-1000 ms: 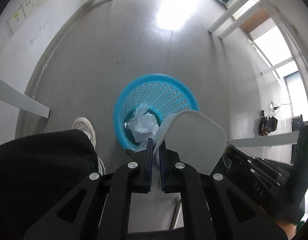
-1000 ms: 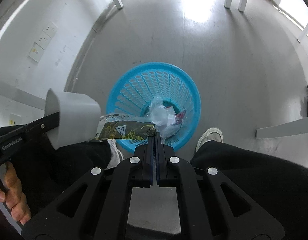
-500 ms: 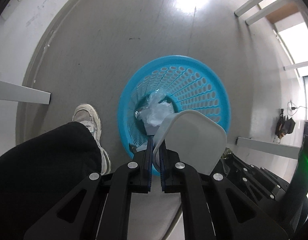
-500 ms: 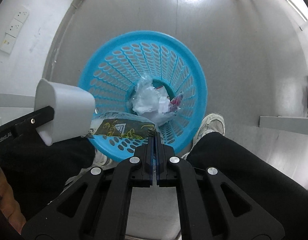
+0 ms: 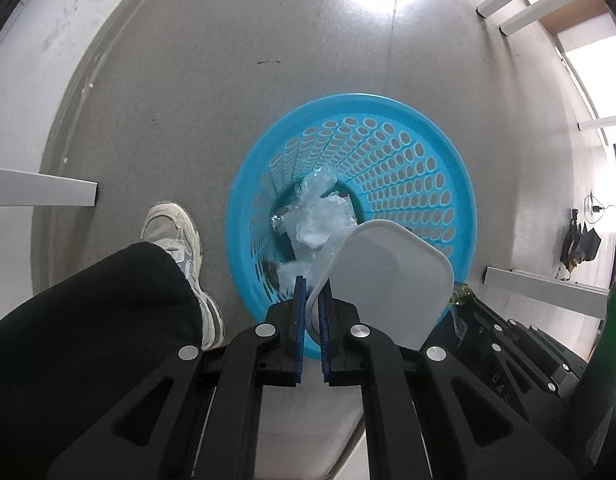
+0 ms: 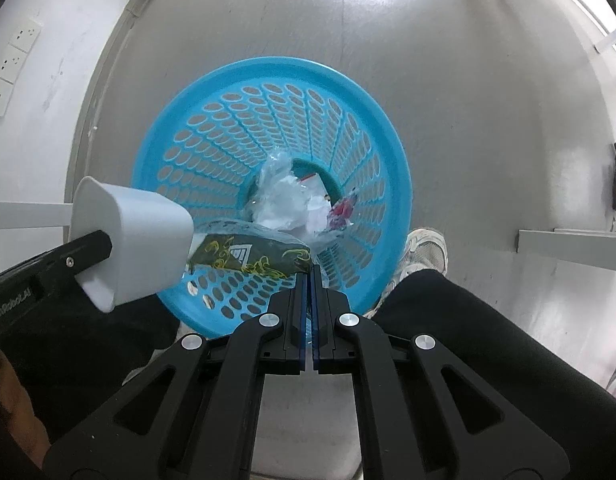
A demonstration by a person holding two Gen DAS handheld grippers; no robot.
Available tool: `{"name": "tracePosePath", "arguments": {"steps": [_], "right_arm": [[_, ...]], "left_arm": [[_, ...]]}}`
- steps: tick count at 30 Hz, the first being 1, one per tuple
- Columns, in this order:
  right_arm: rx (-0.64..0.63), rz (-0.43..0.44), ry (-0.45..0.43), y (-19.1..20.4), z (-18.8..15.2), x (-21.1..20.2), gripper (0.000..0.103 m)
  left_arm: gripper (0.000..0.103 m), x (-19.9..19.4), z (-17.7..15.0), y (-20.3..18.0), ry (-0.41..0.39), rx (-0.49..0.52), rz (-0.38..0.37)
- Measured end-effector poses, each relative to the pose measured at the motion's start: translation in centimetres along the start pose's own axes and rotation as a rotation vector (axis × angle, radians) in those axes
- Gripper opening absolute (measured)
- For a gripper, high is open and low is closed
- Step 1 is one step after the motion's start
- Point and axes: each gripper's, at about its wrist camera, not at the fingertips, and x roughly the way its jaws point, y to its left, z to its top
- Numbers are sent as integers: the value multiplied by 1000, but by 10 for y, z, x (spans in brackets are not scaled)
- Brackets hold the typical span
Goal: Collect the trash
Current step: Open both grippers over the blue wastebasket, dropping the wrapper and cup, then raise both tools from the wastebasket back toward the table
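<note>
Snack wrapper (image 6: 252,258) pinched in right claw (image 6: 309,280) over blue basket (image 6: 212,80), left claw (image 5: 311,300) gripping white bin (image 5: 387,280)

- From the left wrist I see the white container (image 5: 387,280) covering the near right part of the blue basket (image 5: 427,152), so I cannot see the trash beneath it.
- The dark wrapper (image 6: 252,256) is partly hidden behind the white container (image 6: 128,236) in the right wrist view; its print is too small for me to read.
- The crumpled trash (image 6: 292,204) on the basket floor is a jumble; I cannot tell the single pieces apart.
- The dark objects (image 5: 579,240) by the far wall are too small to name.
</note>
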Motion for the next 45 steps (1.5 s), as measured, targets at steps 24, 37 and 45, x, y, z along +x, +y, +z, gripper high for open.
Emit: {"name": "tracePosePath", "arguments": {"steps": [24, 37, 45], "right_arm": [[75, 62, -81, -13, -2, -36, 52], [-93, 83, -302, 7, -88, -160, 71], [-140, 92, -420, -3, -136, -225, 83]], "left_arm": [[42, -37, -6, -6, -106, -4, -83], [53, -126, -82, -7, -298, 165, -41], [74, -185, -138, -19, -437, 271, -39]]}}
